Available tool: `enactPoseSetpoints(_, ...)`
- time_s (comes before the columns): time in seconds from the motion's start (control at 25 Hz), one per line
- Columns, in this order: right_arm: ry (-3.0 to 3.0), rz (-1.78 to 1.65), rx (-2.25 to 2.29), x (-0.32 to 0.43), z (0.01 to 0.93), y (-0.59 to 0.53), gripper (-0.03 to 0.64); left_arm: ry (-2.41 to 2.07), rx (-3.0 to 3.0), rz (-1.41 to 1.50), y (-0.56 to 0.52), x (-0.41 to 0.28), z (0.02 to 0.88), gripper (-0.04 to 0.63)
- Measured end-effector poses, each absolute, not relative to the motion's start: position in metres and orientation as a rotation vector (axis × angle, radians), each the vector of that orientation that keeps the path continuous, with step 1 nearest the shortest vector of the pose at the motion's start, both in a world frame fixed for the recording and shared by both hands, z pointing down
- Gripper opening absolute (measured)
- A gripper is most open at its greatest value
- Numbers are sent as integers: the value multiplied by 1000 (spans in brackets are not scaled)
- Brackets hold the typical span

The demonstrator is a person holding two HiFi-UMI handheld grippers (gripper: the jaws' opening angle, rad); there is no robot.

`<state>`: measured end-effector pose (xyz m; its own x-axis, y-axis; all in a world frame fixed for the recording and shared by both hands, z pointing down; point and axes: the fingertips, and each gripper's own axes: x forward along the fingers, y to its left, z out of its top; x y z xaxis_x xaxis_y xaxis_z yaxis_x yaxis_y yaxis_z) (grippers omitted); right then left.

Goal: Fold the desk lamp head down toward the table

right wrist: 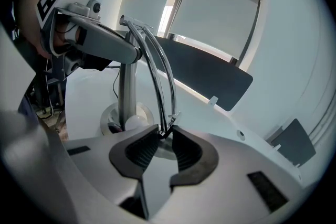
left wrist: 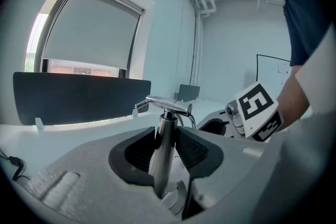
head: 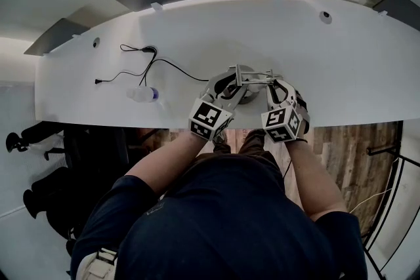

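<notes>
Left gripper (left wrist: 168, 135) pads fill the near view, clenched on the chrome post (left wrist: 164, 162) of the desk lamp (right wrist: 127, 78) about mid-height. The hinge bar (left wrist: 168, 104) is just above them. Lamp stands on the white surface (head: 341, 56) near its front edge, straight ahead of me, between both grippers. Black cable (head: 172, 66) and small bottle (head: 143, 94) lie off to the left, well apart from it.

Right gripper (right wrist: 164, 131): pad tips grasp the low end of the wire arm (right wrist: 167, 93), 2 thin rods arcing over from the hinge. That end sits low, close to the surface and near the round base (right wrist: 111, 113). A white rounded piece, probably the bulb (right wrist: 134, 123), sits down beside the foot of the post. I judge the fold nearly done.

Handling, my read:
- All metal, stiff, fairly light. Base likely to skid or tip unless the post is pinned, so the left hold looks right.
- Chrome is slick, so I want the pads square across it.
- Rods are thin and may spring or bend. Best taken near the far end for leverage, pressed down slowly so the hinge gives.
- Bulb is the fragile part. Pads stay off it, and it goes down gently.
</notes>
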<state>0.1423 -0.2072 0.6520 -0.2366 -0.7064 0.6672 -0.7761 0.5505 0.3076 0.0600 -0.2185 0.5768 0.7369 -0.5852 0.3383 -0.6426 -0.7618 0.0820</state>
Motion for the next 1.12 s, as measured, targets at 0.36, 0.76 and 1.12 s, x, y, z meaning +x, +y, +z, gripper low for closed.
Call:
enactPoseSetpoints(0.36,-1971,102,1178,141,651,-204,91,-989,2744,474,-218,60,578,124)
enactPoseSetpoints(0.76,-1970,51,1186,139,627,-192,81,-959,2770,511,-205,48,564,124)
enactPoseSetpoints(1.12,-1997,28,1225,120,593,-170,72,-868,2810,459,-176,36,545,124)
